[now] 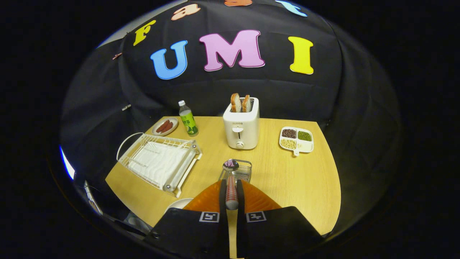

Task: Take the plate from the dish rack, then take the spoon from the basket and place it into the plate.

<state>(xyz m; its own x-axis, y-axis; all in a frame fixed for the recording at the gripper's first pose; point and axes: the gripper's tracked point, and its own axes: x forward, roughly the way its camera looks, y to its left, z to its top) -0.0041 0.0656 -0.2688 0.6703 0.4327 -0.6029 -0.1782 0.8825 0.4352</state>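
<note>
While clamped in hand-held gripper (231, 194) | spoon (231, 181) over basket (241, 171) | plate (178, 204) beside fingers

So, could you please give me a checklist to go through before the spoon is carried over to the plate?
1. Grip: the gripper has its jaws pressed on both sides of the red-checked handle of the metal spoon: ok.
2. Spoon lifted out of the small wire basket: its bowl shows over the basket's rim: cannot tell.
3. Round white plate out of the white wire dish rack: it lies on the wooden table, left of the jaws: ok.
4. Spoon lined up with the plate: the plate sits off to the side: not ok.
5. Room in the plate: mostly hidden behind the gripper: cannot tell.
</note>
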